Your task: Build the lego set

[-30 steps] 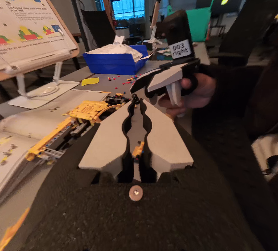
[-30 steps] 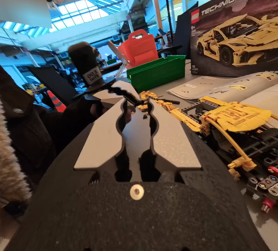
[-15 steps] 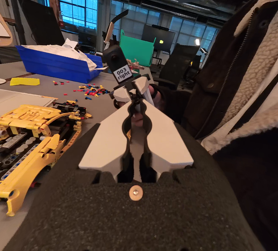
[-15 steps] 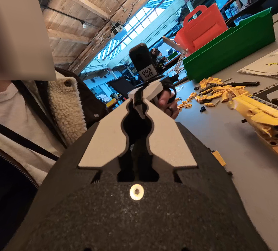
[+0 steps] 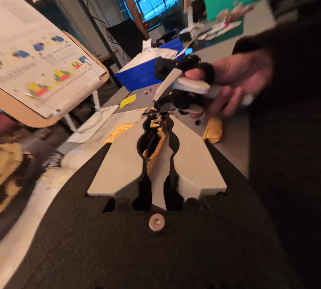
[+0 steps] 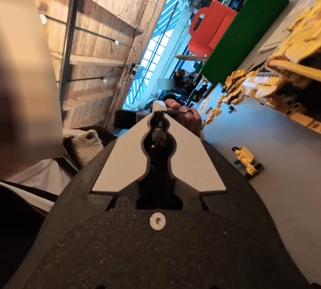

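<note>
In the left wrist view, our left gripper (image 5: 157,115) has its fingers slightly apart at the tips, with the yellow lego model (image 5: 154,152) on the table showing through the gap; our right gripper (image 5: 160,105) meets it tip to tip.

In the right wrist view, our right gripper (image 6: 157,115) is nearly closed, its tips against the left one's; whether they pinch anything we cannot tell. The model (image 6: 286,76) lies well off right, a small yellow piece (image 6: 246,161) nearer.

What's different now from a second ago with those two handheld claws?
The two have come tip to tip: the right gripper, its fingers narrowed, meets the left gripper, and both have rolled sideways. Whether a piece passes between them is too small to tell. The yellow car model, loose yellow pieces and green bin lie as before.
</note>
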A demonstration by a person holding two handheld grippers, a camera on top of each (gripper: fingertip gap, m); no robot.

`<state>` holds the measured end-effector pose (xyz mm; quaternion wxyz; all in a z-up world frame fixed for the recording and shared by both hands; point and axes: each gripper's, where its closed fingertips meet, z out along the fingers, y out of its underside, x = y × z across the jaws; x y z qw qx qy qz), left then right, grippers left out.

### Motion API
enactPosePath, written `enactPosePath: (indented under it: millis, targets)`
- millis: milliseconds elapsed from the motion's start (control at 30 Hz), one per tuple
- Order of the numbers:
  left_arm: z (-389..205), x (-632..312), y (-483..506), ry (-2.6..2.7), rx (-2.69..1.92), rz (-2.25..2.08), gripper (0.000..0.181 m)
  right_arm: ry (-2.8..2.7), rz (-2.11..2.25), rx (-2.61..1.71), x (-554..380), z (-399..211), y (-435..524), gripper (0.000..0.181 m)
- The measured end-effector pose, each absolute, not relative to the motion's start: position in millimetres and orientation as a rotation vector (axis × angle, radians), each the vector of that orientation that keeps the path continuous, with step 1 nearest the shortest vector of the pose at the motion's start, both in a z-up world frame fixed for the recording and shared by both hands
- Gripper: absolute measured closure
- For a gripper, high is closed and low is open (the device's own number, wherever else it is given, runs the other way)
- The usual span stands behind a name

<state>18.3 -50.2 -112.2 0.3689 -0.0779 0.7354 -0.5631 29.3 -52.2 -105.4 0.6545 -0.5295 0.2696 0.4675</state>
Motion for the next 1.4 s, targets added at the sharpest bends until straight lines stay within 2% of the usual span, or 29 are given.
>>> enactPosePath:
  millis: [200, 567, 733, 967, 1300, 1400]
  targets:
    - [-113, 18, -53, 1.857, -0.14, -1.37, 0.165, 0.596, 1.142, -1.215, 18, -108, -46, 0.176]
    - [-111, 10, -59, 1.848, -0.072, -1.403, 0.181, 0.62, 1.176, -1.23, 17, -114, -44, 0.175]
    - [-110, 10, -59, 1.846, -0.083, -1.423, 0.181, 0.62, 1.186, -1.224, 17, -113, -45, 0.176]
    - [-117, 10, -61, 1.876, -0.078, -1.398, 0.171, 0.626, 1.196, -1.201, 19, -111, -47, 0.176]
    - [-116, 15, -57, 1.866, -0.082, -1.359, 0.178, 0.62, 1.145, -1.245, 19, -114, -46, 0.175]
    - [-113, 15, -53, 1.876, -0.117, -1.401, 0.179, 0.536, 0.913, -1.34, 34, -103, -68, 0.172]
